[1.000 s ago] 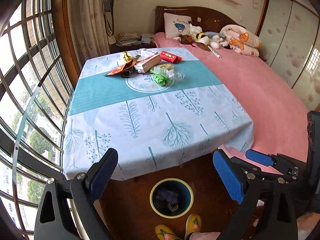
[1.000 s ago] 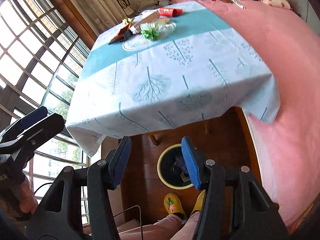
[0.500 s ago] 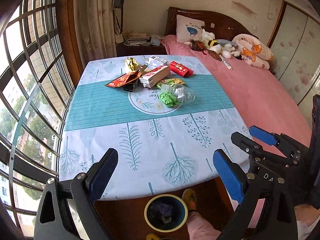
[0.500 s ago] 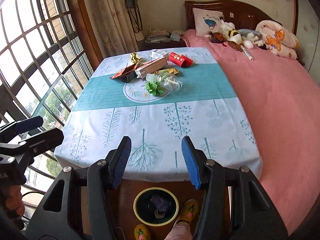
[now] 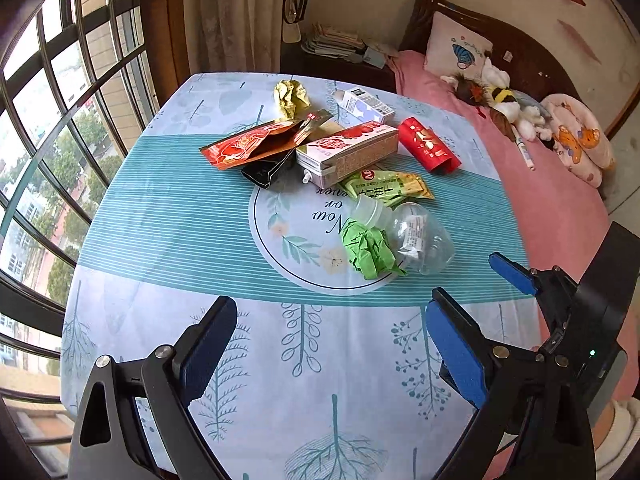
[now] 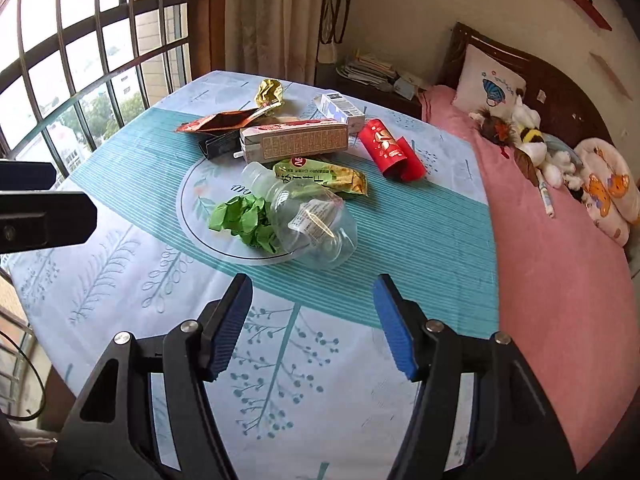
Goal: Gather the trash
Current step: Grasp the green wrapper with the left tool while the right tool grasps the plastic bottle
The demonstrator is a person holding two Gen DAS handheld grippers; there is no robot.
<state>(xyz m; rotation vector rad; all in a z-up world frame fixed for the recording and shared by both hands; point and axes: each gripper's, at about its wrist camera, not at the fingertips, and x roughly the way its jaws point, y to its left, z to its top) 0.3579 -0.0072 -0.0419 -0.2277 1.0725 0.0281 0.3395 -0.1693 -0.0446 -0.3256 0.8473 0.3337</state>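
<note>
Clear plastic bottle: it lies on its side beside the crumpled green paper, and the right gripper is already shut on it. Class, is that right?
Not quite. The clear plastic bottle does lie beside the crumpled green paper, but the right gripper is open and short of it, holding nothing, as the right wrist view shows.

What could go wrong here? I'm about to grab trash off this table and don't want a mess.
1. The clear plastic bottle lies on its side against the crumpled green paper; a nudge from the open right tool could roll it toward the bed.
2. The red wrapper overlaps the long carton, so lifting one may drag the other.
3. Closing low might pinch the tablecloth.
</note>
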